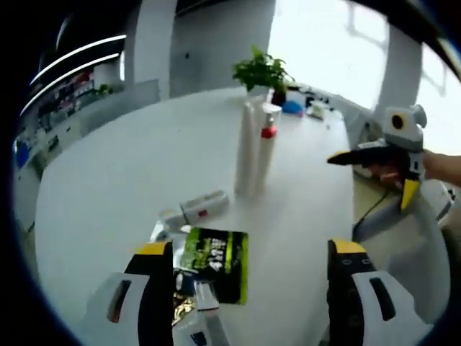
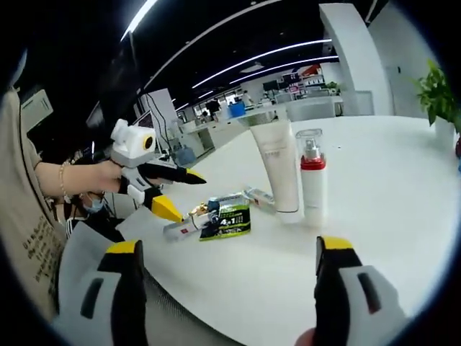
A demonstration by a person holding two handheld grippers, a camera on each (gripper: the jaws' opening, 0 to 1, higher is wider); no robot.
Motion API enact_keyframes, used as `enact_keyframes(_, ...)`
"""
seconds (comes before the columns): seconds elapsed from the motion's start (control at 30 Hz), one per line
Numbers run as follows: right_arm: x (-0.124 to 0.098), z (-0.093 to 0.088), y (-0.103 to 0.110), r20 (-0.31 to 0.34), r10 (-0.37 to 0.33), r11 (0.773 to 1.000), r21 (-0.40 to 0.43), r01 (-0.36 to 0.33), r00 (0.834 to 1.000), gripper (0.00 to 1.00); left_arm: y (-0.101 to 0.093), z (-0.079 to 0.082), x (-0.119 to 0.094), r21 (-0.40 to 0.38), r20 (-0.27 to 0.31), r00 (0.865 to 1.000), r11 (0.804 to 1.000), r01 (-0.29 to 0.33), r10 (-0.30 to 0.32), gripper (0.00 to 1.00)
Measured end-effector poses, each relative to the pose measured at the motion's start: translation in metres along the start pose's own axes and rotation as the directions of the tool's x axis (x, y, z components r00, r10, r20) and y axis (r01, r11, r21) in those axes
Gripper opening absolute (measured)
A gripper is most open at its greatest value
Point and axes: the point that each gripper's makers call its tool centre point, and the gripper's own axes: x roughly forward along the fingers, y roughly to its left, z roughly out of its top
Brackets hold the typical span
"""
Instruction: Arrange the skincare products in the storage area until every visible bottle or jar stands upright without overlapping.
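A tall white tube (image 1: 247, 148) (image 2: 277, 166) stands upright on the round white table (image 1: 115, 187), touching or nearly touching a white spray bottle (image 1: 268, 144) (image 2: 311, 180) with a red collar. In front of them a small white tube (image 1: 202, 207) (image 2: 181, 228) lies on its side next to a green-and-black sachet (image 1: 216, 263) (image 2: 230, 220) and some gold foil (image 1: 184, 303). Another small item (image 2: 259, 196) lies behind the sachet. My left gripper (image 1: 250, 249) (image 2: 180, 193) is open above the sachet. My right gripper (image 2: 227, 246) (image 1: 369, 182) is open off the table's edge, holding nothing.
A potted plant (image 1: 263, 72) (image 2: 438, 90) and small blue items (image 1: 292, 107) sit at the table's far side. A person's hand (image 2: 79, 176) holds the left gripper. Desks and shelves stand beyond the table.
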Motion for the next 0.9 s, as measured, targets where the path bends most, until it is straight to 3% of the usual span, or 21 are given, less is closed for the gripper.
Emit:
enact_keyframes(0.2,0.001,0.001,0.013,0.006,0.031,1.000,-0.002,-0.031,0.999,0.99,-0.002,-0.012,-0.033,-0.055,0.037,0.998,0.997,-0.053,0.055,0.91)
enact_keyframes(0.43,0.002,-0.003,0.023,-0.017,0.046,0.999,-0.026,-0.046,0.999,0.99,0.004,-0.035,-0.072,-0.184,0.078,0.984,0.972,-0.144,0.160,0.96)
enact_keyframes(0.63,0.002,-0.001,0.028,-0.014,0.053,0.998,-0.032,-0.053,0.998,0.99,0.001,-0.047,-0.098,-0.232,0.119,0.967,0.953,-0.195,0.227,0.96)
enact_keyframes(0.9,0.002,-0.003,0.037,-0.030,0.066,0.996,-0.062,-0.068,0.997,0.99,-0.005,-0.064,-0.124,-0.264,0.118,0.949,0.930,-0.255,0.293,0.97)
